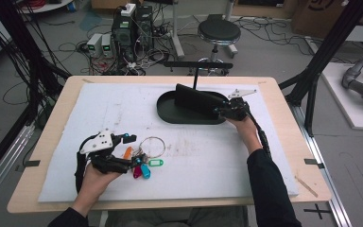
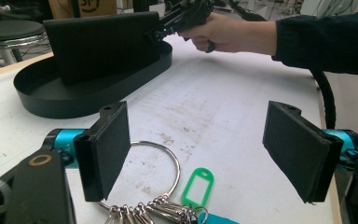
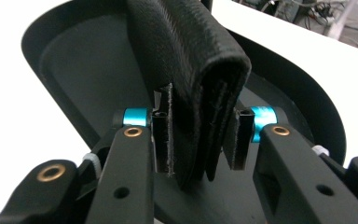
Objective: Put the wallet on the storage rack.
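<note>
Honestly there's nothing readable here. The cardboard box up around 1 o'clock in the high view carries part of a dark printed mark, cut off by the edge and too blurry to make out. The green key tag has a blank window, no writing on it.

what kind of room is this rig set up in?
Probably a lab or workshop: computer boxes and loose cables on the floor behind the table, a stool, and black frame posts around it.
</note>
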Available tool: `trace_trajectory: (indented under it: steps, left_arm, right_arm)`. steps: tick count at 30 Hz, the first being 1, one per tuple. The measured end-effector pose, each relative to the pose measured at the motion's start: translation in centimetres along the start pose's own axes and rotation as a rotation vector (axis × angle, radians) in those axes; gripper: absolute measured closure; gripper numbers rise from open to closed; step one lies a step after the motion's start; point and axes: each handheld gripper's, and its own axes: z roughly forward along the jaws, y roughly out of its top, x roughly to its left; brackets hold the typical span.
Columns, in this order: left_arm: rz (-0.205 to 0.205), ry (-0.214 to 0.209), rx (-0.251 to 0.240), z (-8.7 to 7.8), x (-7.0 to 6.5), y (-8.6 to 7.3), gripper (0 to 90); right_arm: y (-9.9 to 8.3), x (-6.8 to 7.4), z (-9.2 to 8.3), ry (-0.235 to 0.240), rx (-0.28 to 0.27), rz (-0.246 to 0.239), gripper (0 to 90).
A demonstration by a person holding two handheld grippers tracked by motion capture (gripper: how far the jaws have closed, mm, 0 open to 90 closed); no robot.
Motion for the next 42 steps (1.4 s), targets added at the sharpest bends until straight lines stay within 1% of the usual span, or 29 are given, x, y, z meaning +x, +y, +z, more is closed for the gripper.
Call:
trace_trajectory:
  steps: [5, 6, 8, 10, 11, 12, 13, 15, 16, 17, 18, 20, 21, 22, 25, 26, 27, 28, 29, 30, 31, 33, 34, 35, 36, 38, 39, 41, 42]
  left_arm:
    - [-0.001, -0.004, 0.007, 0.2, 0.0, -0.1, 23.1]
    - [-0.002, -0.005, 0.01, 0.2, 0.0, -0.1, 23.1]
    - [-0.001, -0.006, 0.011, 0.2, 0.1, -0.1, 23.1]
    - [0.0, -0.006, 0.013, 0.2, 0.0, -0.1, 23.1]
    - [0.002, -0.007, 0.015, 0.2, 0.0, -0.1, 23.1]
    - [0.004, -0.008, 0.016, 0.3, 0.0, -0.1, 23.1]
    - [0.004, -0.008, 0.016, 0.3, 0.0, -0.1, 23.1]
    - [0.006, -0.007, 0.015, 0.3, 0.0, -0.1, 23.1]
    - [0.006, -0.007, 0.015, 0.3, 0.0, -0.1, 23.1]
    - [0.004, -0.007, 0.015, 0.3, 0.0, -0.1, 23.1]
    - [0.011, -0.004, 0.021, 0.4, 0.0, -0.1, 23.1]
    - [0.019, -0.004, 0.026, 0.4, 0.0, 0.0, 23.1]
    - [0.019, -0.004, 0.026, 0.4, 0.0, 0.0, 23.1]
    - [0.019, -0.004, 0.026, 0.4, 0.1, 0.0, 23.1]
    - [0.019, 0.0, 0.027, 0.4, 0.2, 0.1, 23.1]
    - [0.018, 0.001, 0.027, 0.5, 0.2, 0.1, 23.1]
    - [0.017, 0.004, 0.027, 0.5, 0.3, 0.1, 23.1]
    - [0.019, 0.007, 0.029, 0.5, 0.3, 0.1, 23.1]
    - [0.02, 0.014, 0.031, 0.5, 0.4, 0.2, 23.1]
    - [0.022, 0.017, 0.033, 0.6, 0.4, 0.2, 23.1]
    - [0.025, 0.022, 0.03, 0.6, 0.4, 0.3, 23.1]
    - [0.026, 0.026, 0.031, 0.6, 0.4, 0.4, 23.1]
    - [0.026, 0.027, 0.029, 0.7, 0.5, 0.4, 23.1]
    - [0.028, 0.03, 0.029, 0.8, 0.5, 0.5, 23.1]
    - [0.029, 0.031, 0.031, 0.9, 0.6, 0.5, 23.1]
    - [0.032, 0.036, 0.034, 0.9, 0.6, 0.5, 23.1]
    - [0.032, 0.036, 0.034, 0.9, 0.6, 0.5, 23.1]
    - [0.037, 0.048, 0.034, 0.8, 0.7, 0.6, 23.1]
    - [0.035, 0.075, 0.031, 0.7, 0.8, 0.6, 23.1]
  right_arm:
    - [0.1, 0.1, 0.0, -0.029, 0.004, 0.003, 62.8]
    - [0.2, 0.2, 0.0, -0.037, 0.003, 0.006, 59.4]
    - [0.2, 0.1, -0.2, -0.057, 0.006, 0.019, 57.3]
    - [0.2, 0.0, -0.4, -0.067, 0.006, 0.034, 53.5]
    - [0.2, 0.0, -0.4, -0.067, 0.006, 0.034, 53.5]
    - [0.2, -0.1, -0.8, -0.089, 0.006, 0.051, 51.3]
    - [0.2, -0.2, -1.0, -0.086, 0.002, 0.053, 50.9]
    - [0.3, -0.2, -1.5, -0.095, -0.006, 0.056, 47.7]
    - [0.3, -0.2, -1.9, -0.096, -0.011, 0.057, 47.5]
    - [0.3, -0.2, -1.9, -0.096, -0.011, 0.057, 47.5]
    - [0.4, 0.0, -2.9, -0.101, -0.026, 0.048, 43.7]
    - [0.6, 0.2, -4.0, -0.085, -0.057, 0.05, 42.6]
    - [0.6, 0.2, -4.0, -0.085, -0.057, 0.05, 42.6]
    - [0.7, 0.5, -5.2, -0.067, -0.086, 0.045, 39.9]
    - [0.9, 1.2, -6.8, -0.037, -0.106, 0.028, 37.8]
    - [0.9, 1.2, -6.8, -0.037, -0.106, 0.028, 37.8]
    - [0.9, 1.7, -7.9, -0.027, -0.116, 0.012, 36.3]
    - [0.9, 1.9, -8.4, -0.024, -0.128, 0.011, 35.7]
    - [0.9, 1.9, -8.4, -0.024, -0.128, 0.011, 35.7]
    - [0.8, 2.1, -8.9, -0.02, -0.137, 0.01, 35.4]
    - [0.7, 2.7, -9.9, -0.012, -0.156, 0.014, 34.2]
    - [0.5, 3.1, -10.8, -0.008, -0.181, 0.008, 34.0]
    - [0.3, 3.3, -11.2, -0.003, -0.187, 0.01, 33.2]
    - [0.3, 3.3, -11.2, -0.003, -0.187, 0.01, 33.2]
    - [-0.2, 3.7, -11.9, -0.001, -0.188, 0.01, 32.7]
    - [-0.8, 4.0, -12.4, 0.004, -0.185, 0.016, 31.1]
    - [-0.8, 4.0, -12.4, 0.004, -0.185, 0.016, 31.1]
    - [-1.5, 4.3, -12.9, 0.008, -0.183, 0.022, 30.3]
    - [-2.2, 4.7, -13.3, 0.007, -0.18, 0.026, 29.1]
